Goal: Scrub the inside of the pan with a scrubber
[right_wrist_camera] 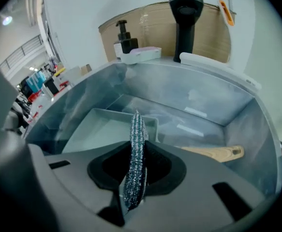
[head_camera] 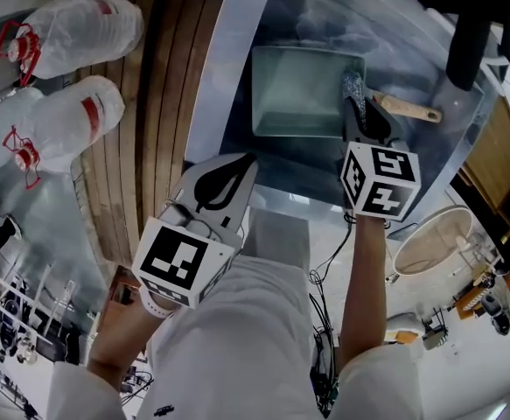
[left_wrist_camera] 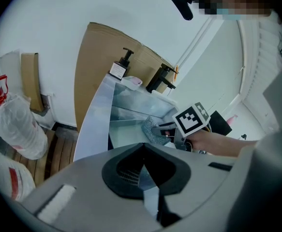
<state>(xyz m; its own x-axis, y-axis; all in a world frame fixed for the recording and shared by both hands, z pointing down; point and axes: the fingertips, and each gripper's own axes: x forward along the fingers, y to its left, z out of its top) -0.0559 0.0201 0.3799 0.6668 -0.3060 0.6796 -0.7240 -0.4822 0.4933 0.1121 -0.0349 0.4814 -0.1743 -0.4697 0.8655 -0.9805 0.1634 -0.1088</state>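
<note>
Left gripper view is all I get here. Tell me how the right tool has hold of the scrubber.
Observer: The right tool has its jaws shut on the scrubber, clamping it edge-on so that it sticks out ahead of them.
Operator: Give me the pan's layout.
Observer: The pan is rectangular and lies in the sink. Its wooden handle points right in the head view.
Operator: Now place the scrubber against it.
Observer: In the head view it is at the pan's right rim, near the root of the handle. I cannot tell whether it touches.
</note>
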